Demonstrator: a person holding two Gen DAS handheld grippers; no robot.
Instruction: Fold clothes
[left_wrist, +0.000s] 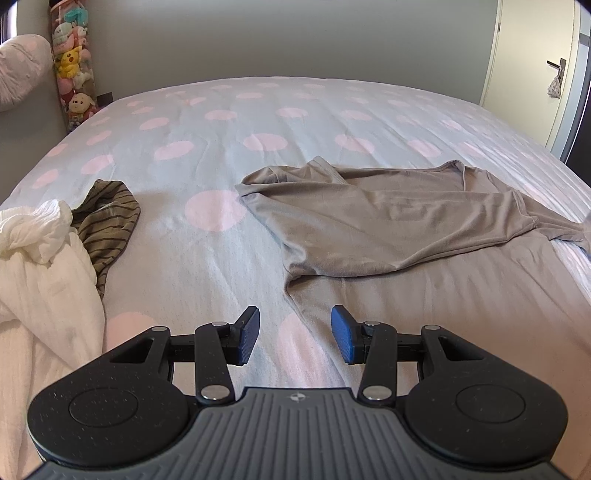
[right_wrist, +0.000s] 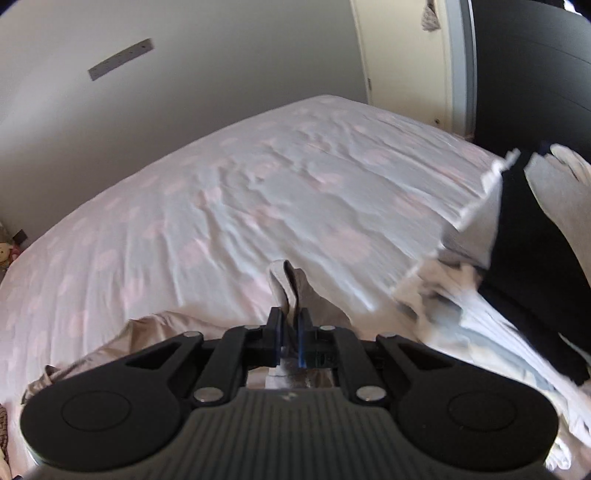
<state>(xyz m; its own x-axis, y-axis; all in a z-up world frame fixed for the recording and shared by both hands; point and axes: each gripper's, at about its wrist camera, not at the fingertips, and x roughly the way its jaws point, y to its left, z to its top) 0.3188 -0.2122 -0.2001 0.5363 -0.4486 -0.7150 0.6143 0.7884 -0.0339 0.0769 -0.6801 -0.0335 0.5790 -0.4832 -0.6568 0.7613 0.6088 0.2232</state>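
Observation:
A grey-beige shirt (left_wrist: 388, 229) lies partly folded on the polka-dot bed cover (left_wrist: 207, 155), its upper part laid back over the body. My left gripper (left_wrist: 295, 332) hovers open just short of the shirt's near left edge, its blue pads (left_wrist: 247, 334) holding nothing. In the blurred right wrist view, my right gripper (right_wrist: 290, 325) is shut on a fold of the grey-beige shirt (right_wrist: 288, 284), which sticks up between the fingers and trails off to the lower left (right_wrist: 122, 343).
A white crumpled garment (left_wrist: 40, 266) and a striped olive garment (left_wrist: 107, 221) lie at the left. A pile of white and dark clothes (right_wrist: 498, 266) sits at the right. Plush toys (left_wrist: 72, 62) hang by the wall; a door (left_wrist: 535, 66) stands at the far right.

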